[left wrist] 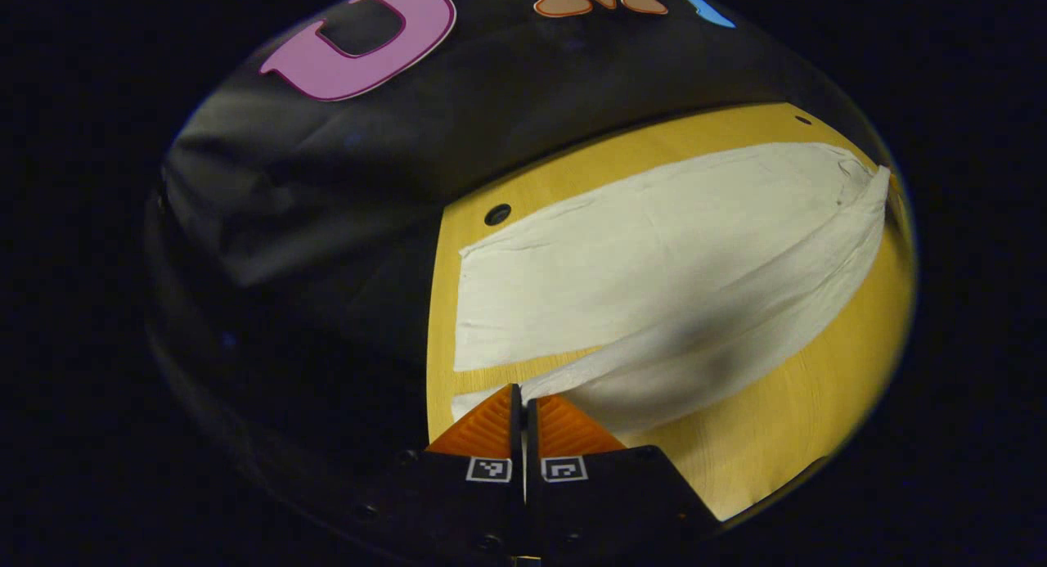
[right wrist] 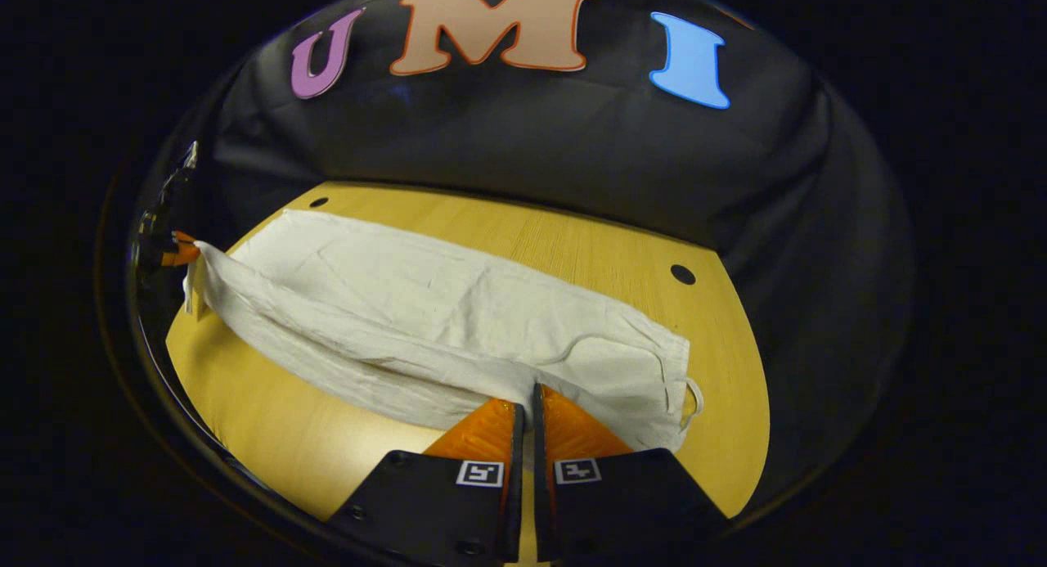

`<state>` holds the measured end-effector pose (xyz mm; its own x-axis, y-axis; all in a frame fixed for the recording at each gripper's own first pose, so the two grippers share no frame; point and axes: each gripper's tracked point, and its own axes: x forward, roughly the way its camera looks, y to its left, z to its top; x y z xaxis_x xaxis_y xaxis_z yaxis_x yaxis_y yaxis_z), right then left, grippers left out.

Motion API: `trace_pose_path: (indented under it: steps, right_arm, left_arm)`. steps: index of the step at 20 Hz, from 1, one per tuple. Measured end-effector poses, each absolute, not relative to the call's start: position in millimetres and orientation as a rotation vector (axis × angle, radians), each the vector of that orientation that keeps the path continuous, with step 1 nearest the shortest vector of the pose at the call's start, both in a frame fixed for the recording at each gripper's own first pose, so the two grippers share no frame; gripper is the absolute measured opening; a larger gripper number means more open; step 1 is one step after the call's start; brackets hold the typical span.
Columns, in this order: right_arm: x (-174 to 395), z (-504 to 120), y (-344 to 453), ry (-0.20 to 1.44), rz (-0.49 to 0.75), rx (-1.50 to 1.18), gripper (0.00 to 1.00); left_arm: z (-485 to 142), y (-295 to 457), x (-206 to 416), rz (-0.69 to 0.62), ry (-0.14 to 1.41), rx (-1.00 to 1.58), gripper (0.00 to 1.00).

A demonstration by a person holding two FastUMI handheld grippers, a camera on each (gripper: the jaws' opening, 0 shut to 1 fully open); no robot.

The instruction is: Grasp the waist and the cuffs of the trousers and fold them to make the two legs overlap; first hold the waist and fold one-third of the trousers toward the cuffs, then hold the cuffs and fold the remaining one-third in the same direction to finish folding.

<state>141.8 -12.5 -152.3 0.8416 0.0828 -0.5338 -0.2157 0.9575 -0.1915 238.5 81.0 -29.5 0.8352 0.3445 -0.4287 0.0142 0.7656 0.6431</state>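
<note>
White trousers (right wrist: 425, 305) lie lengthwise on a yellow wooden table (right wrist: 572, 240). The far leg rests flat, while the near leg is raised off the table in a sagging band between the two grippers. In the right gripper view, my right gripper (right wrist: 530, 393) is shut on the waist's near edge, close to a drawstring loop (right wrist: 695, 399). In the left gripper view, my left gripper (left wrist: 522, 393) is shut on the cuff of the raised leg of the trousers (left wrist: 654, 248). That left gripper (right wrist: 176, 252) also appears far off at the trousers' cuff end.
The table (left wrist: 785, 436) has small round holes near its back edge (left wrist: 497, 214) (right wrist: 682, 274). Black cloth wall rises right behind the table. Bare wood runs along the near side in front of the trousers.
</note>
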Motion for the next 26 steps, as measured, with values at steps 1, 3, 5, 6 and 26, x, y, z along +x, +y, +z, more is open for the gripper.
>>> trace_pose_path:
  steps: [1, 3, 5, 6, 26]
  right_arm:
    - [154.2, -146.5, -8.7, 0.534, 0.149, -0.227, 0.09]
    - [182.3, -133.8, -5.3, 0.498, 0.13, -0.186, 0.14]
    - [207.9, -126.1, -2.8, 0.47, 0.117, -0.16, 0.09]
    - [221.8, -122.5, -0.3, 0.462, 0.112, -0.146, 0.09]
    - [306.2, -141.0, -21.7, 0.454, 0.126, 0.079, 0.97]
  left_arm:
    - [-18.9, 66.9, 243.6, 0.203, 0.538, 0.683, 0.0]
    - [-1.1, 44.9, 314.0, 0.233, 0.5, 0.67, 0.0]
    - [19.8, 79.9, 382.4, 0.253, 0.462, 0.665, 0.0]
    - [6.5, 50.7, 386.1, 0.263, 0.449, 0.674, 0.0]
    - [-19.7, -21.9, 531.4, 0.158, 0.209, 0.228, 0.95]
